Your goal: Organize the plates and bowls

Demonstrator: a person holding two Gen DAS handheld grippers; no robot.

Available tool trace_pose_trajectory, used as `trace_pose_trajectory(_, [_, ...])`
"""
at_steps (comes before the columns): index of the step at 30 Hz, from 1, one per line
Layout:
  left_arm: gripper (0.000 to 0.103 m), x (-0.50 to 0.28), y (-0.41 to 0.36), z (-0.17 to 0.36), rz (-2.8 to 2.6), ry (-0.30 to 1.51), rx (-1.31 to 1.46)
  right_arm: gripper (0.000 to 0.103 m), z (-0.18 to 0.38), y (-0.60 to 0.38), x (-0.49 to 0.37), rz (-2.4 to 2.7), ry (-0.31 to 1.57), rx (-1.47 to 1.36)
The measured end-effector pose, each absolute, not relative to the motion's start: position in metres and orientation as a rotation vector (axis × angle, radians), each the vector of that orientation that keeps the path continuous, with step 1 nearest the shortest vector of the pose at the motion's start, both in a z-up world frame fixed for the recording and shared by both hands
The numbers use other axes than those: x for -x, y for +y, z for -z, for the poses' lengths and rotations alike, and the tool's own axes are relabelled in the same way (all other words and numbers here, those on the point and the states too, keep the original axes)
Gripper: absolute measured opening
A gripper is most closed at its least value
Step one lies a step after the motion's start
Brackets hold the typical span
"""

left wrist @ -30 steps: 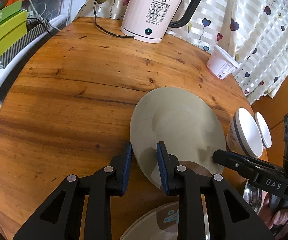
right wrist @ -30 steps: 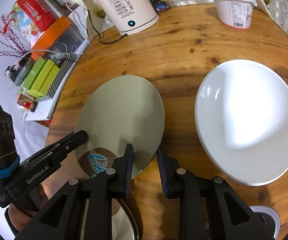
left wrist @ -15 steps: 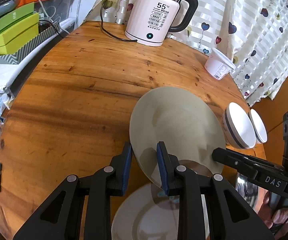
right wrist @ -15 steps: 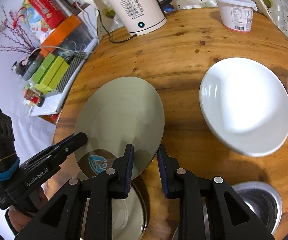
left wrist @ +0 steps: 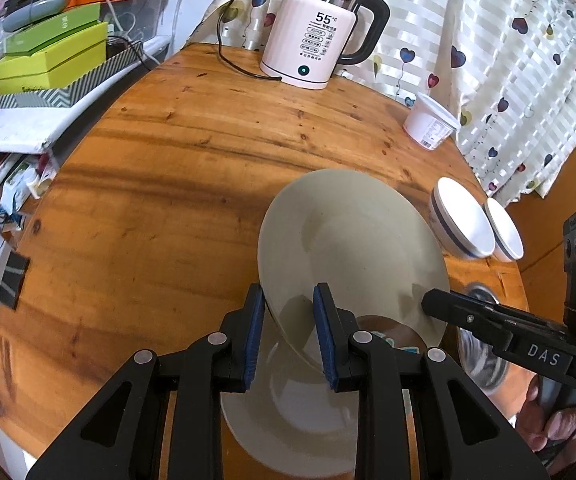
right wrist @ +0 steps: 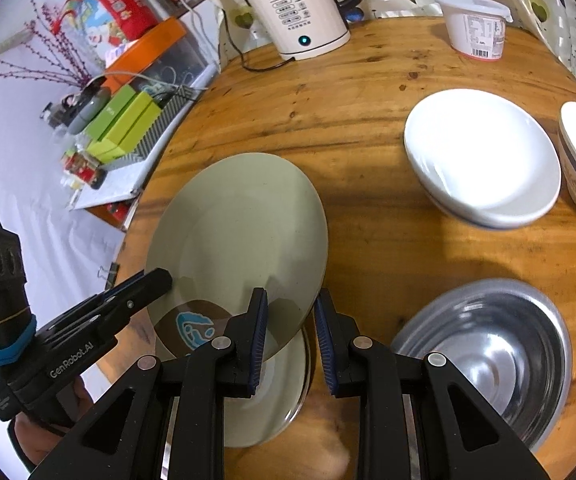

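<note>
I hold the green plate [left wrist: 348, 248] by opposite rims, left claw [left wrist: 288, 320] and right claw [right wrist: 290, 320] each pinching it. Stiff, slick and breakable, it is best gripped at its rim.

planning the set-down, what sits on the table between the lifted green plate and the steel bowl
In the right wrist view nothing stands between the green plate and the steel bowl: only bare wooden table and the right tongs' fingertip.

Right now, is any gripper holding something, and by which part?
Both hold the round grey-green plate by its rim: the left gripper at one edge, the right gripper at the opposite edge.
</note>
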State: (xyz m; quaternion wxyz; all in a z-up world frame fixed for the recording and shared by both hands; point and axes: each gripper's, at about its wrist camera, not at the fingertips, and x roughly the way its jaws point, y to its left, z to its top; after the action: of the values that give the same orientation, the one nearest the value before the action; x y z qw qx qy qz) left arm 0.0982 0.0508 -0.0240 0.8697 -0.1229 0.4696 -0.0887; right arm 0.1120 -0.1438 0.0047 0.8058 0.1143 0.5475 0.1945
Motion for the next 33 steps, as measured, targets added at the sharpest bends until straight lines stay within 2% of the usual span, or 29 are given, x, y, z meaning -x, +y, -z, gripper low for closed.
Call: trace_pose_trajectory(33, [0.026, -0.039, 0.055, 0.044, 0.125, 1.023, 0.291, 0.023, 0.011, -0.129, -0.073, -0.452, 1.231, -0.158])
